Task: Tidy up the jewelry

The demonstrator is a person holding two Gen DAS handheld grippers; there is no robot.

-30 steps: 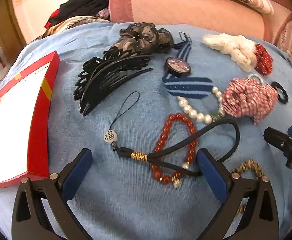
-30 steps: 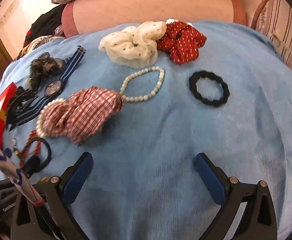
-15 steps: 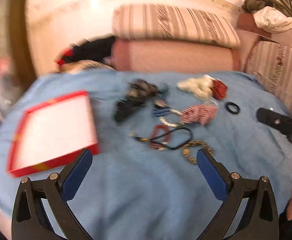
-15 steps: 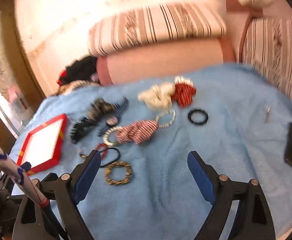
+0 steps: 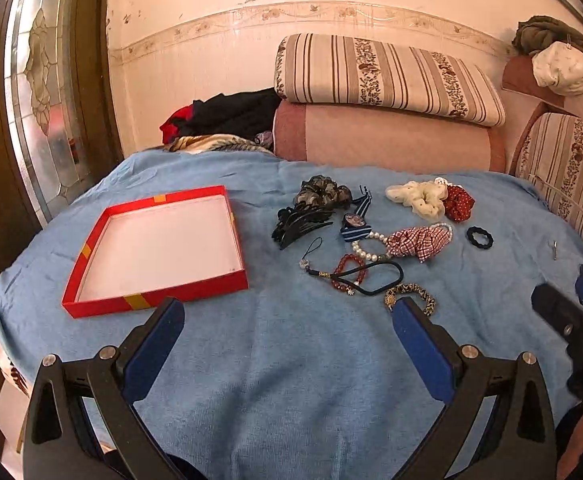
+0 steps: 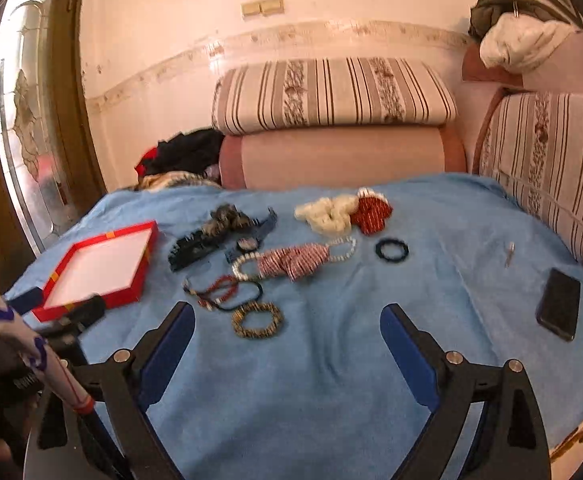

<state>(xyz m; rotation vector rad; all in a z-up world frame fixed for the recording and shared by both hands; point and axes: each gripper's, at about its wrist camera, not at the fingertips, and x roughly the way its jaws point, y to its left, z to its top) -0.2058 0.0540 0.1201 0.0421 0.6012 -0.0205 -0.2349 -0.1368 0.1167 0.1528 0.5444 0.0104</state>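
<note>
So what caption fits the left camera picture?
Open left tongs above a blue blanket, empty red box left, jewelry beyond.

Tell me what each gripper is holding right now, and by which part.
Nothing is held. The left gripper and the right gripper are both open above the blue cloth, short of the jewelry, with nothing between their fingers.

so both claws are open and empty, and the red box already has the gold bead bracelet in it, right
Not quite: the red box is empty. The gold bead bracelet lies on the blue cloth, as the right wrist view shows. Both the left claw and right claw are open and empty.
</note>
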